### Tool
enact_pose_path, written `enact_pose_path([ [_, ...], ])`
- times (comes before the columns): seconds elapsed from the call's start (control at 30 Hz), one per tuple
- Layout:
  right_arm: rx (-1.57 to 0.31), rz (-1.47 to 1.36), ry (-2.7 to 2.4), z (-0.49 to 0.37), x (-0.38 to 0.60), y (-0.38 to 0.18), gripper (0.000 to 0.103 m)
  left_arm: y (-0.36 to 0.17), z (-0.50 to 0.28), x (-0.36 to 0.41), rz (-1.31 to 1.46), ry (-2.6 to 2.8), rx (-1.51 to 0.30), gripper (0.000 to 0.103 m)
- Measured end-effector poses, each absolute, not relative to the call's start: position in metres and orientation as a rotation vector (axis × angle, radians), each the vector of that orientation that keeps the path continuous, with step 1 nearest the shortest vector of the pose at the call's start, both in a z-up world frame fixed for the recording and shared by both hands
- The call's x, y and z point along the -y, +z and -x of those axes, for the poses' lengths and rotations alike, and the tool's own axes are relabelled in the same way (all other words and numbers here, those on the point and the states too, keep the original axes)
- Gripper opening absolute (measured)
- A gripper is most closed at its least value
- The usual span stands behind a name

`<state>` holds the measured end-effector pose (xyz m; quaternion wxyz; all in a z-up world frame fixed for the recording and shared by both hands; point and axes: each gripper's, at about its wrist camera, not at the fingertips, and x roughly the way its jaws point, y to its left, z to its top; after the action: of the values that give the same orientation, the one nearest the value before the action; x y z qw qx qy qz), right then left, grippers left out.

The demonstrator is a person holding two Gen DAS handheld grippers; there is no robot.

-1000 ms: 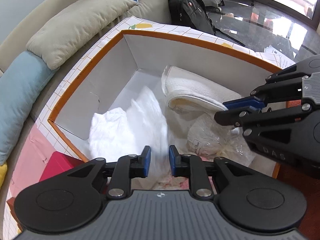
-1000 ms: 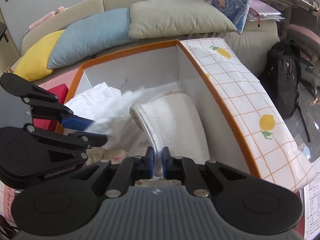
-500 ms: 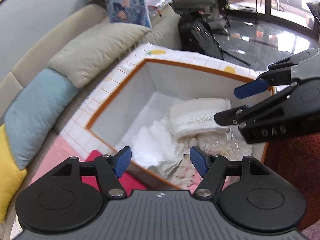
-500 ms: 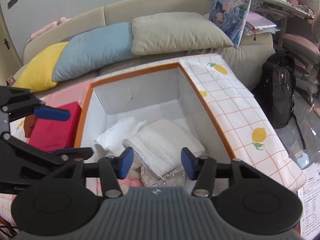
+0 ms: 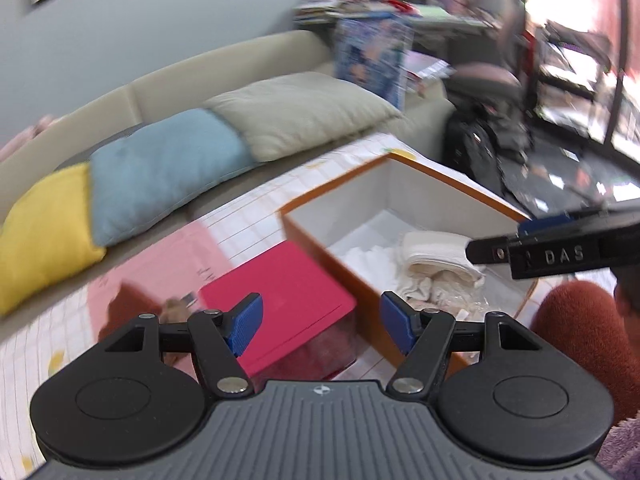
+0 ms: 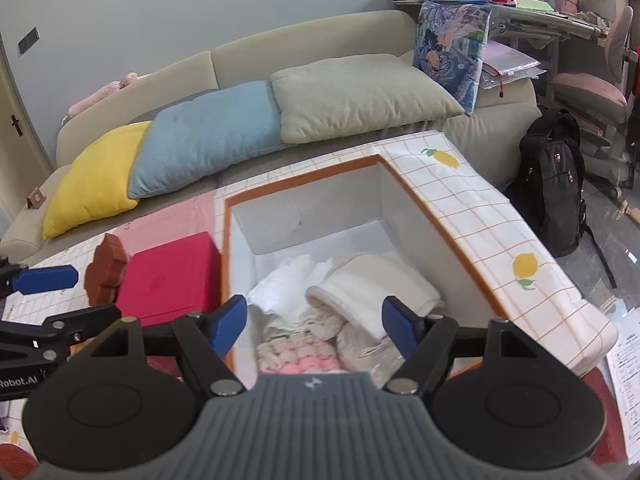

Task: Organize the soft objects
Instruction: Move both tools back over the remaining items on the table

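An orange-rimmed storage box [image 6: 440,220] [image 5: 460,184] holds a rolled white towel [image 6: 380,284] [image 5: 432,248], a crumpled white cloth [image 6: 288,284] [image 5: 364,256], a pink and cream knitted piece [image 6: 296,354] and a clear plastic bag [image 6: 372,352]. My right gripper [image 6: 314,324] hovers over the box's near end. Its jaws are opening and nothing is between them. My left gripper [image 5: 320,322] is open and empty, above the gap between a red box [image 5: 280,284] [image 6: 168,276] and the storage box. Each gripper also shows at the edge of the other's view, the right gripper [image 5: 560,248] and the left gripper [image 6: 60,298].
A brown scalloped block [image 6: 108,268] lies left of the red box on a checked cloth [image 6: 500,232]. Behind it is a sofa with yellow [image 6: 92,180], blue [image 6: 208,136] and beige [image 6: 360,96] cushions. A black backpack [image 6: 552,184] and papers [image 6: 624,376] are on the floor to the right.
Both grippers went from nearly shut to open, letting go of the white cloth and the bag. Both rose out of the box, and the left swung left toward the red box.
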<state>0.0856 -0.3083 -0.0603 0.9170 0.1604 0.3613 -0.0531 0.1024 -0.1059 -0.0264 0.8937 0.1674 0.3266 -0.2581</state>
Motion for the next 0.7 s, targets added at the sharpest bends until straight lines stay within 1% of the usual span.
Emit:
enact_pose_path([
  [0.27, -0.786, -0.323, -0.022, -0.082, 0.259, -0.062, 0.075, -0.033, -0.089, 0.041, -0.178, -0.392, -0.725, 0.079],
  [0.5, -0.824, -0.239, 0.077, -0.085, 0.213, -0.066, 0.075, -0.051, -0.08, -0.007, -0.034, -0.304, -0.805, 0.079],
  [0.7, -0.829, -0.124, 0.163, -0.089, 0.176, -0.069, 0.075, -0.059, -0.08, -0.036, 0.047, -0.24, -0.825, 0.079],
])
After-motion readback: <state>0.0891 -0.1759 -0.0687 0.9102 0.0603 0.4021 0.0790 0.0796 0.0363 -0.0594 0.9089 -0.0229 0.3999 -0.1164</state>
